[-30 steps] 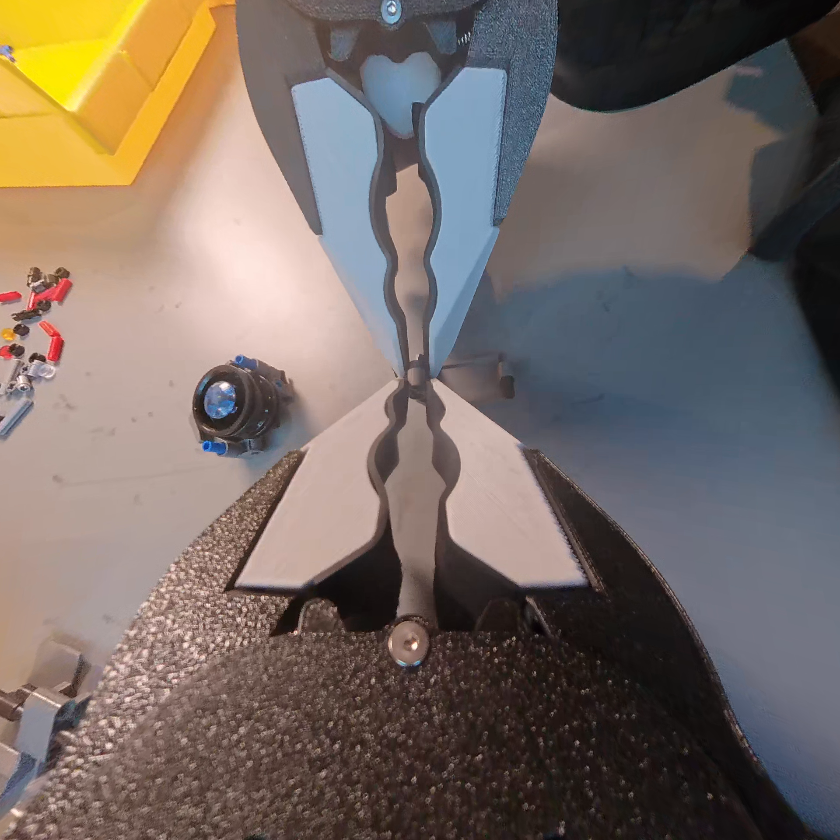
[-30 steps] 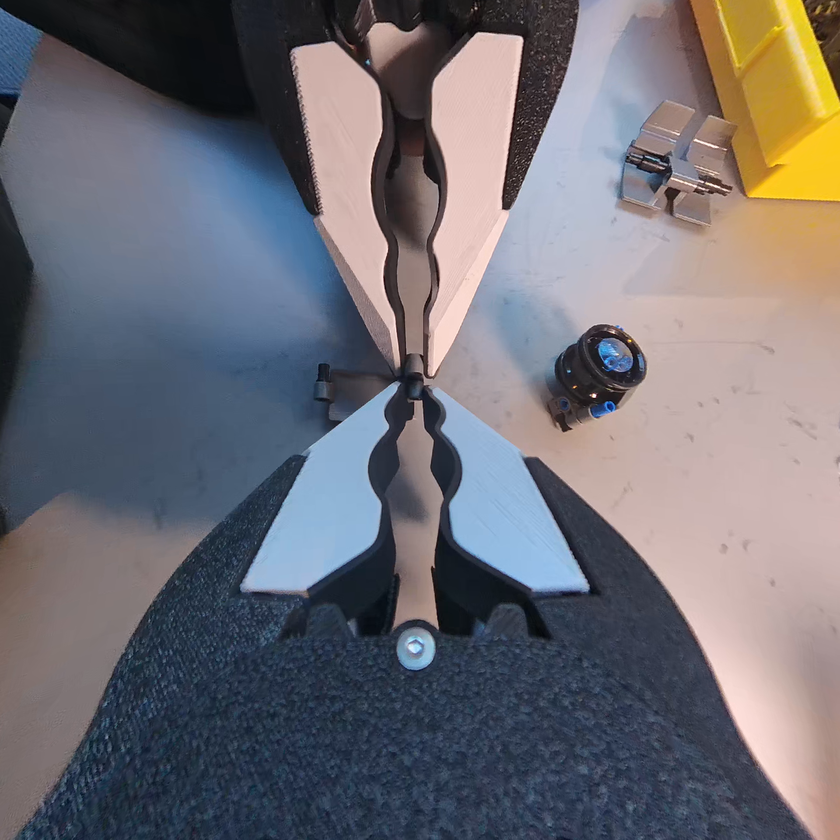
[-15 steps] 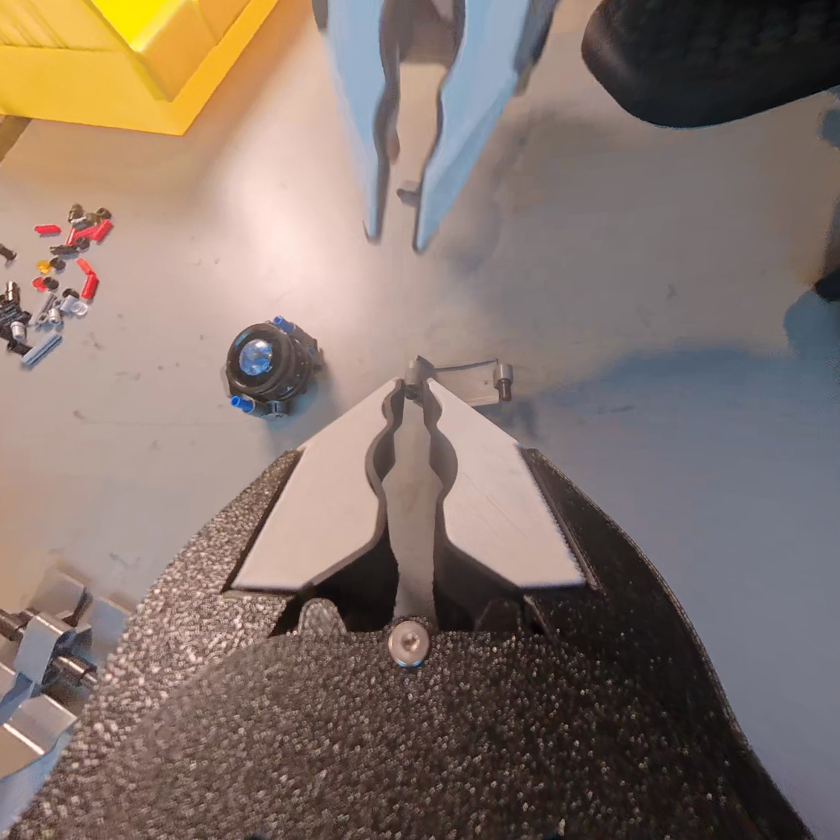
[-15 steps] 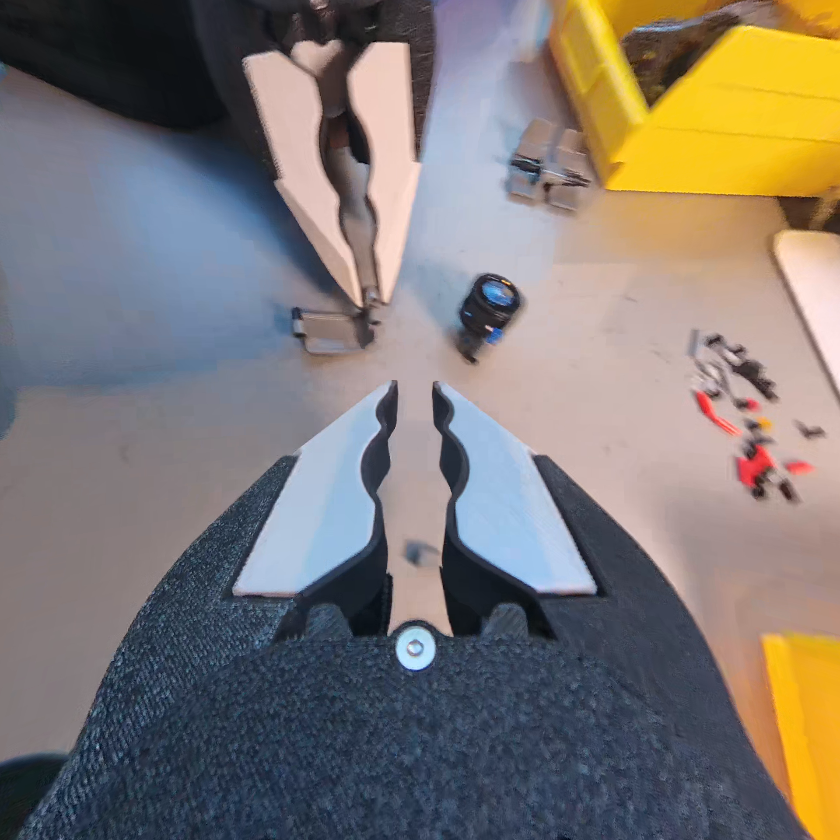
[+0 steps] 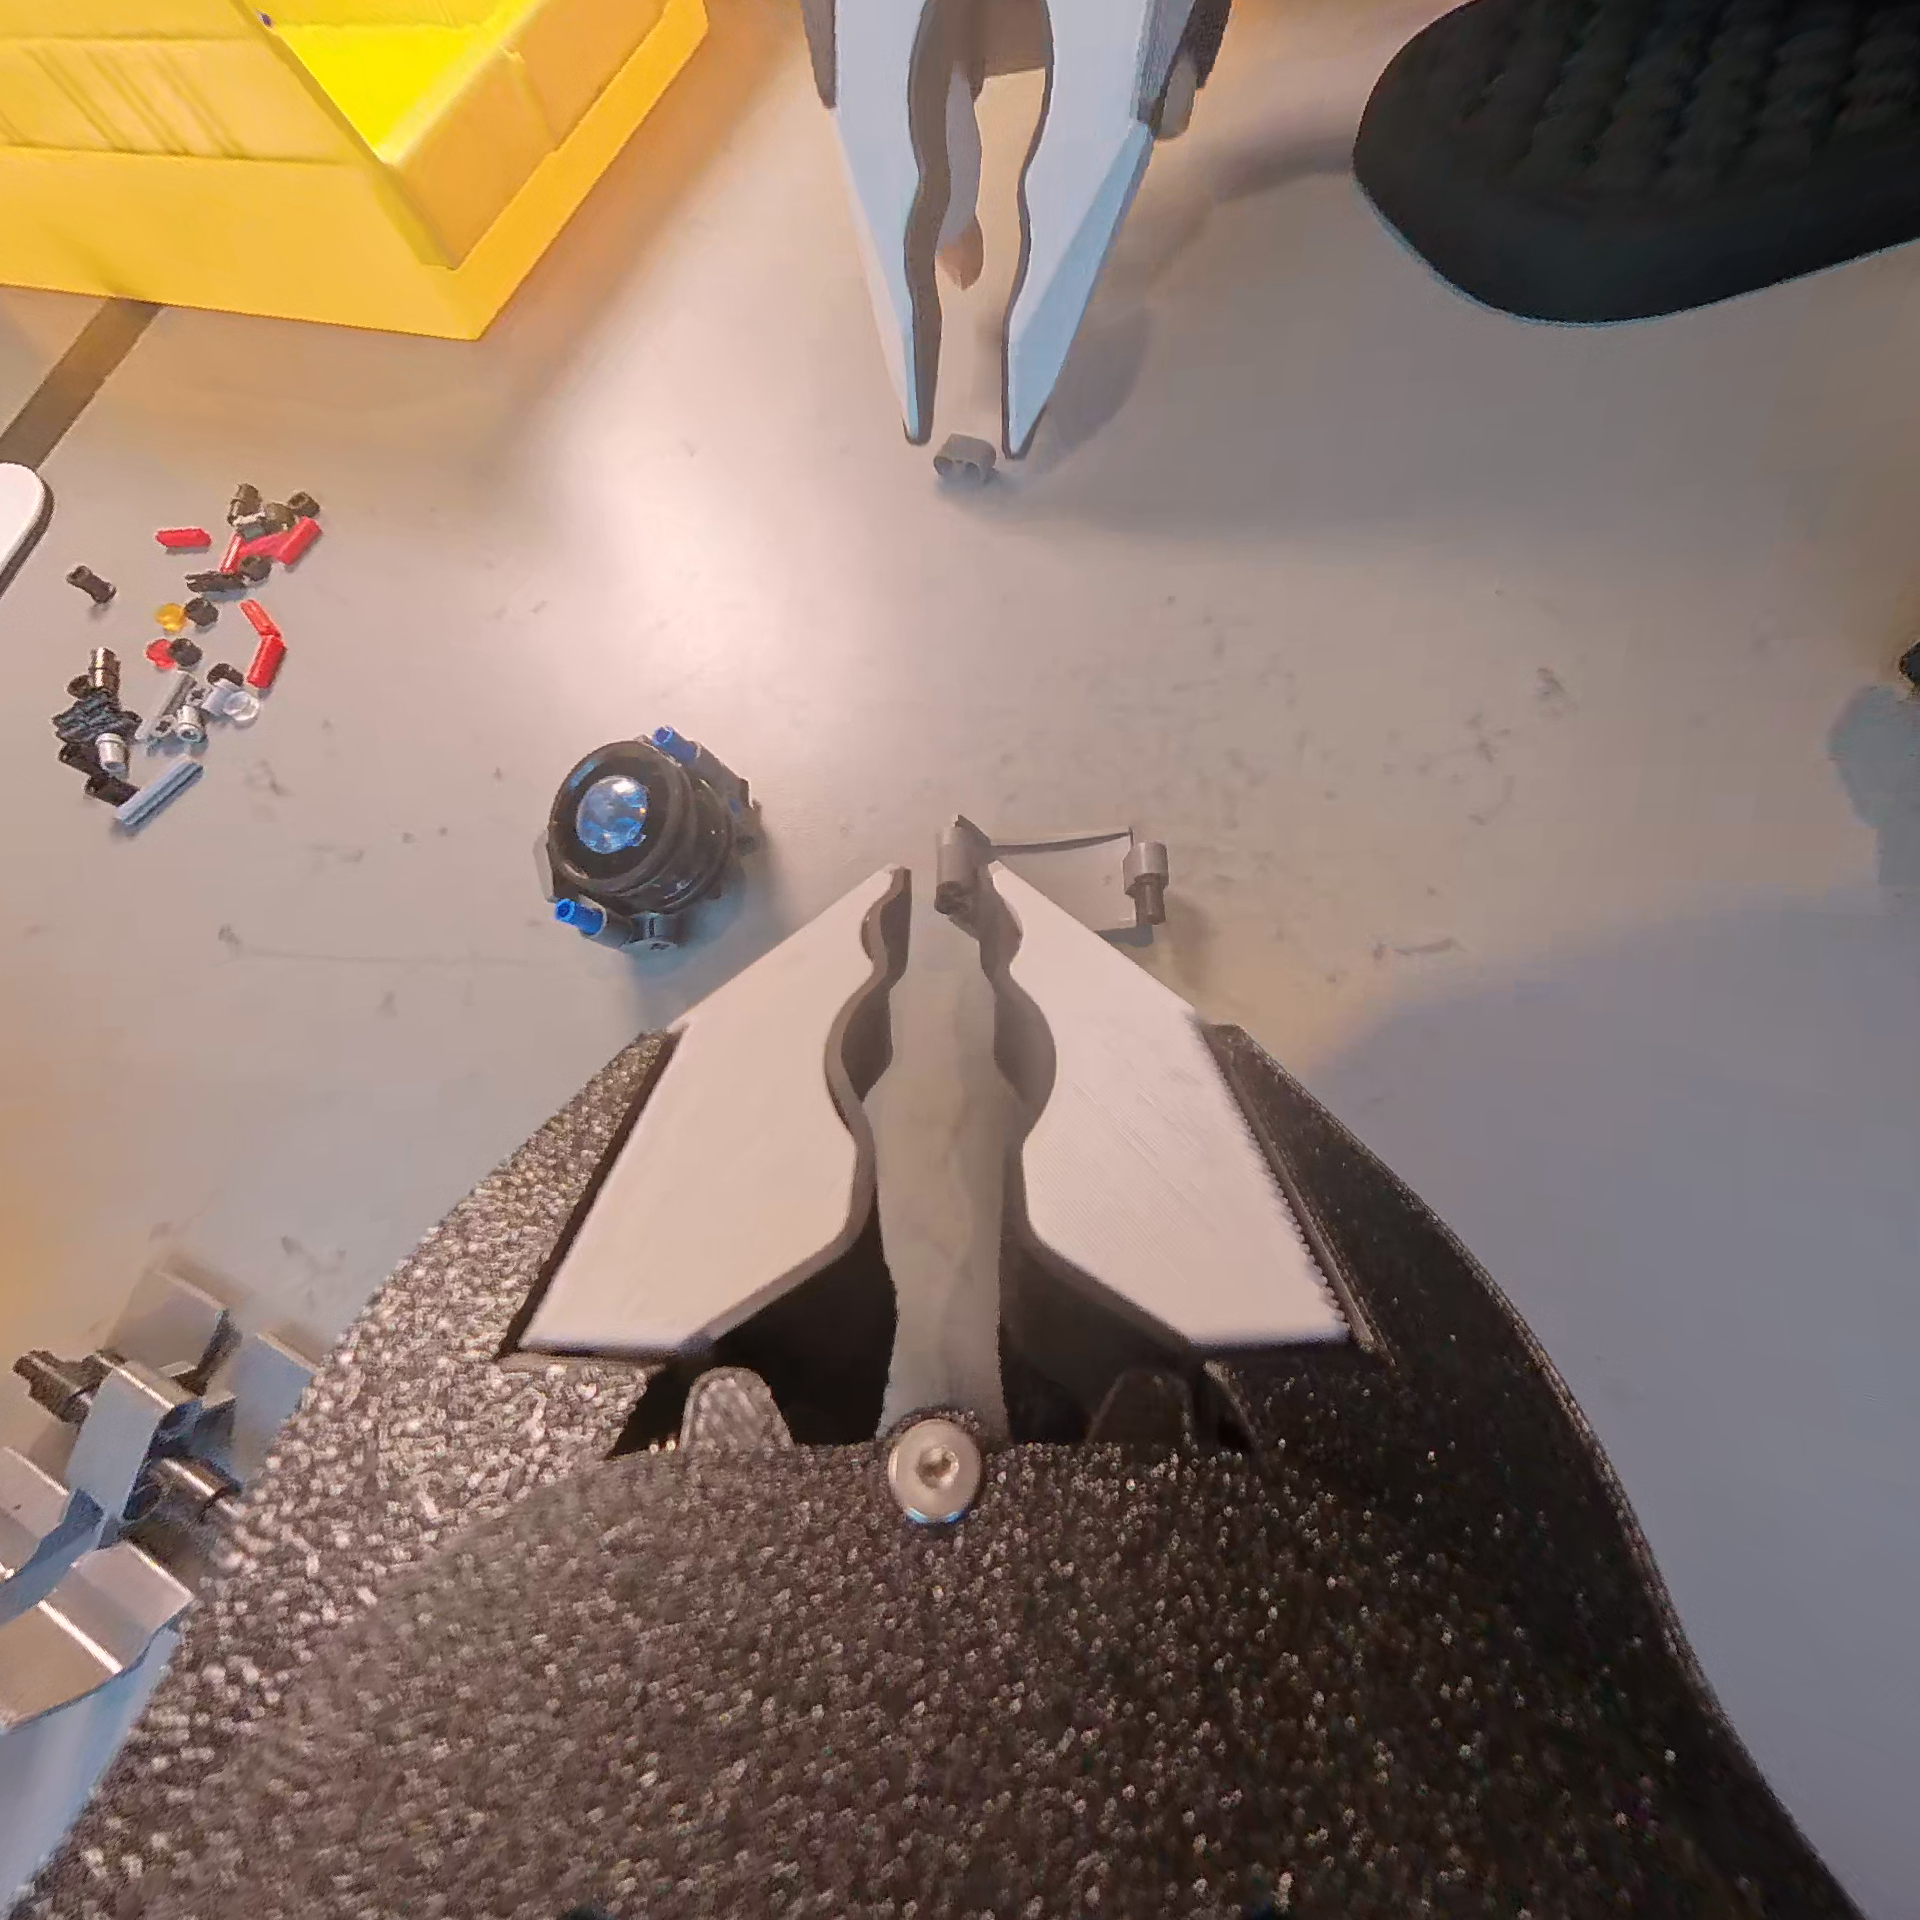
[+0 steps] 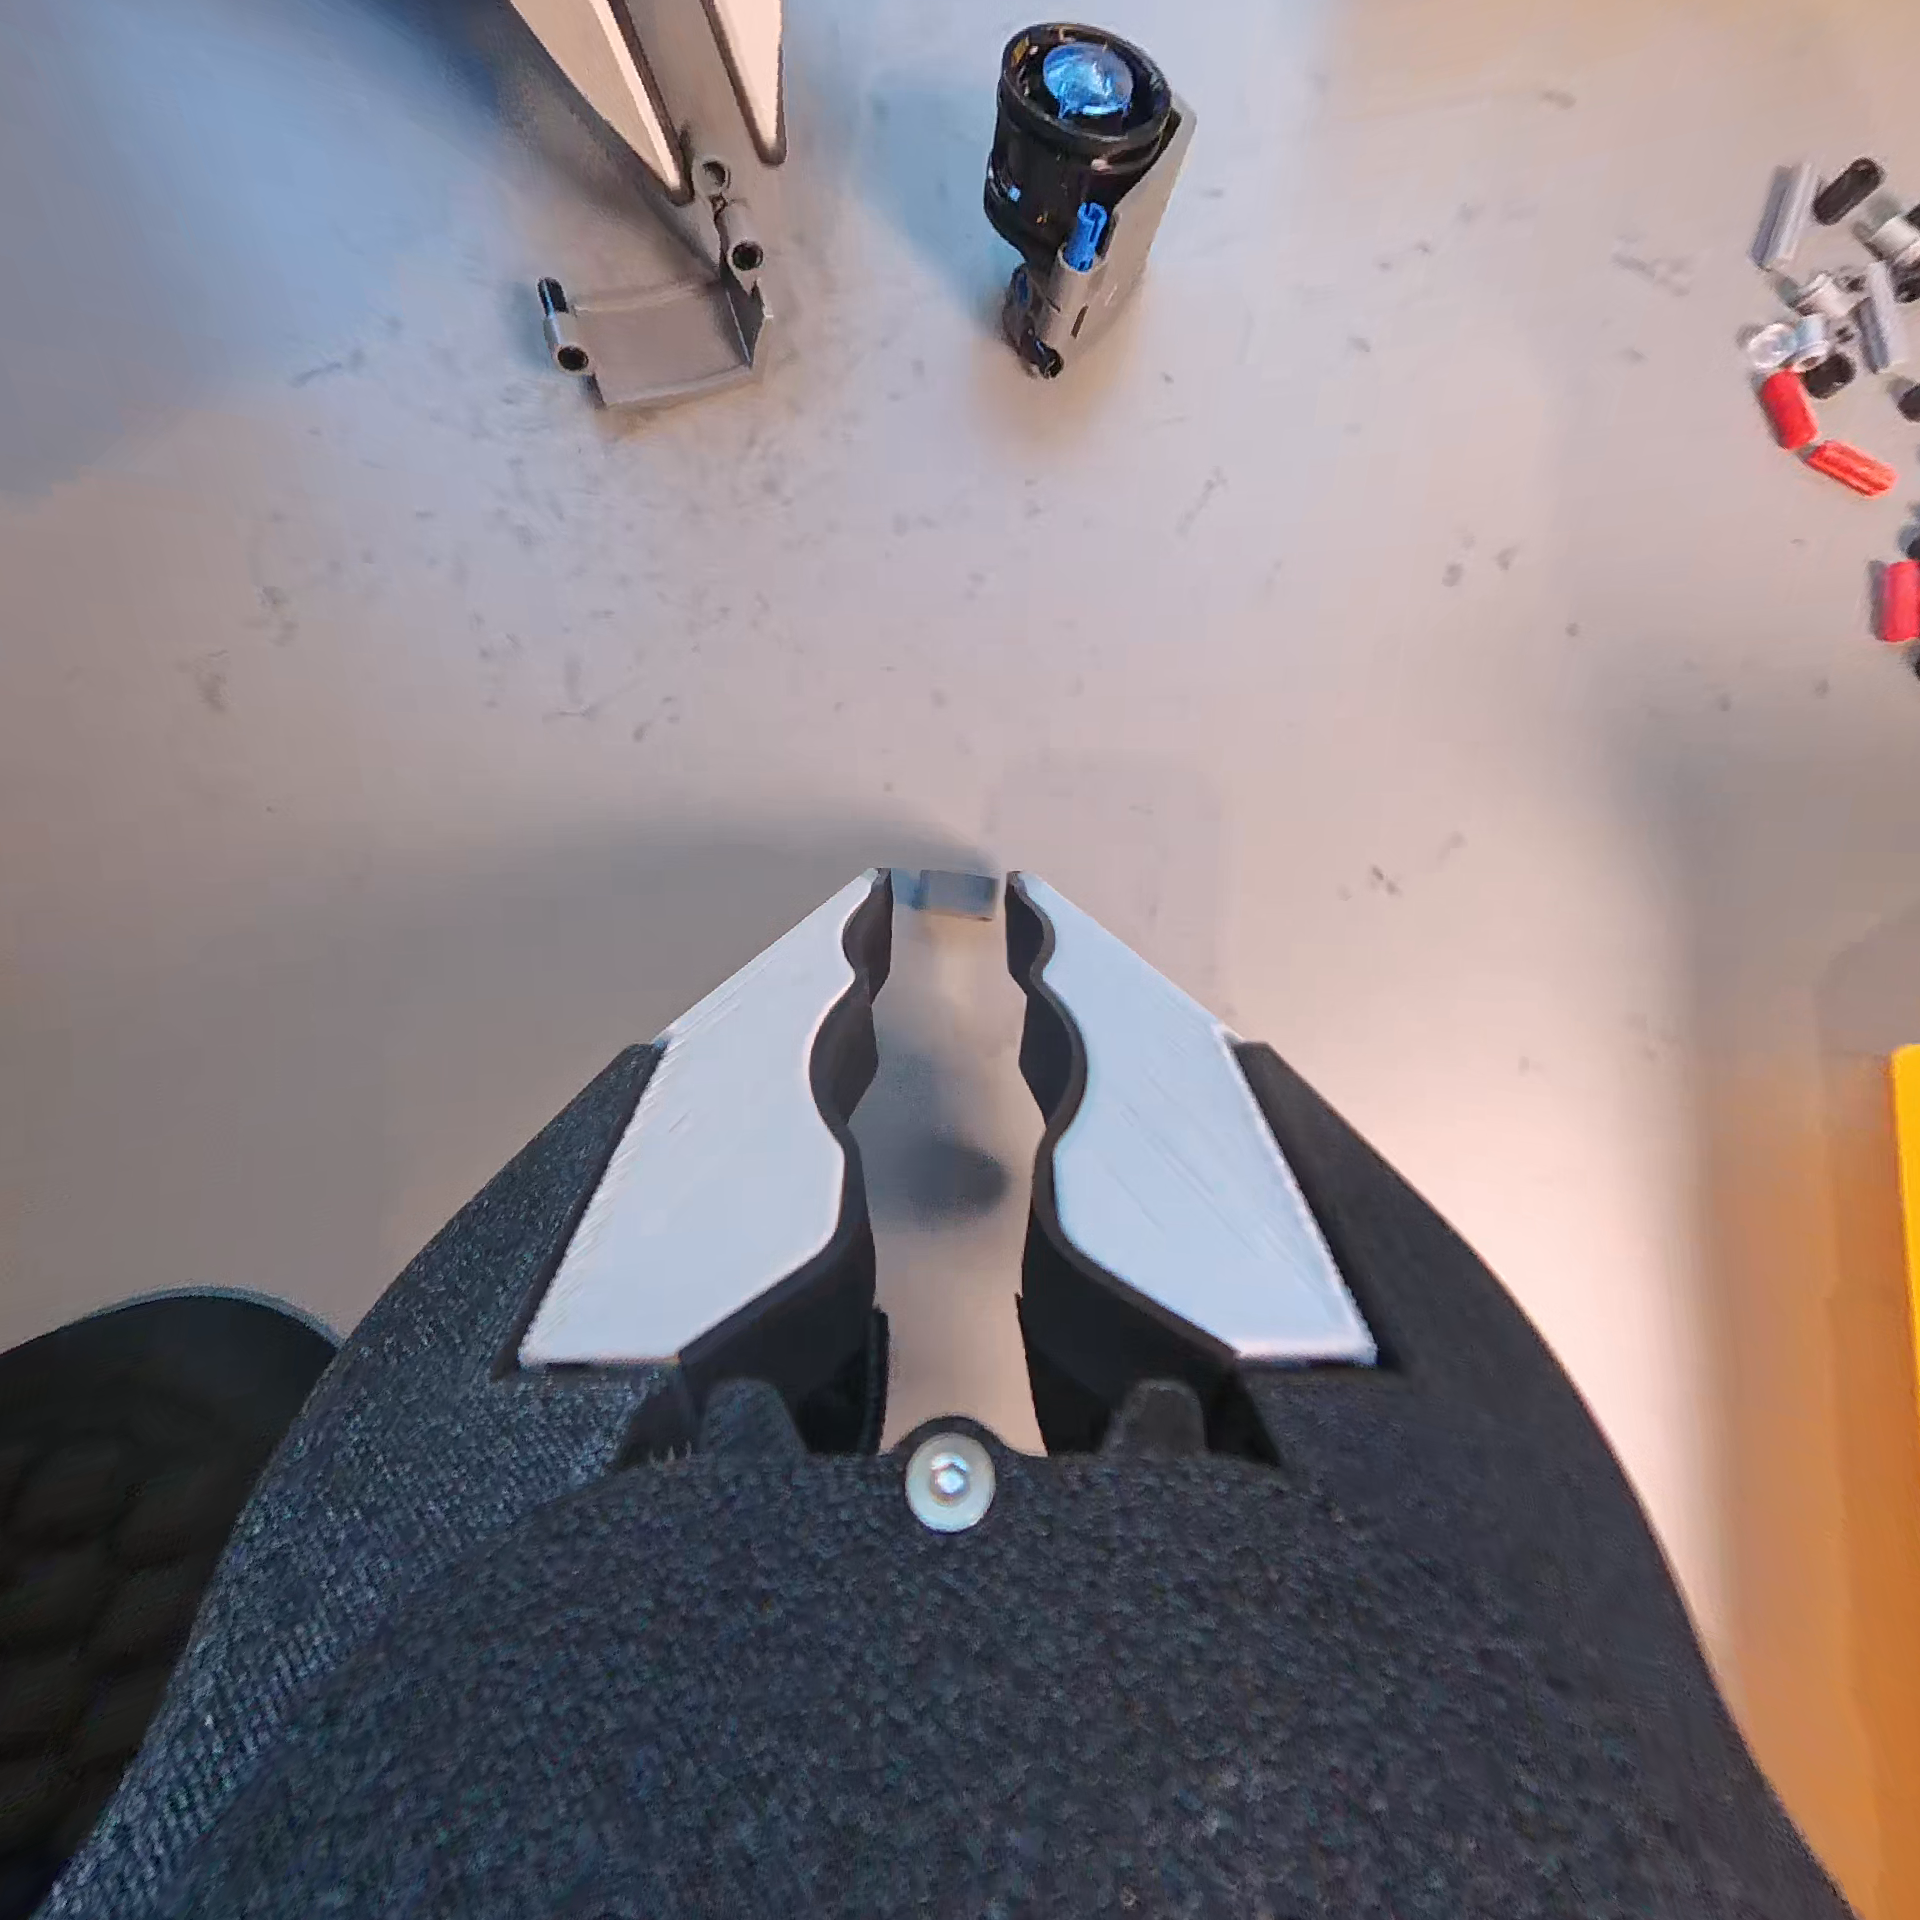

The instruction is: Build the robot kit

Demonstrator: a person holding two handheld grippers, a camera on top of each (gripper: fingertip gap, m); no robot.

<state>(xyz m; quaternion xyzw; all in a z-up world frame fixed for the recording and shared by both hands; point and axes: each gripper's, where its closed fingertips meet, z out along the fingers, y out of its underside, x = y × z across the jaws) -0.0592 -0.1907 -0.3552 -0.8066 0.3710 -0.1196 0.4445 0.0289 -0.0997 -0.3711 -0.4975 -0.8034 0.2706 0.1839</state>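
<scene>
The left gripper has its jaws nearly together, pinching the pin at one corner of a grey panel piece that lies on the grey table. The right gripper, well apart from it, has its jaws a small way open with a small grey connector between the tips; whether they press on it cannot be told. Just left of the left gripper stands a black cylinder with a blue lens. Farther left lie scattered small red, black and grey parts, with a yellow bin beyond and a grey bracket assembly near the bottom-left corner.
</scene>
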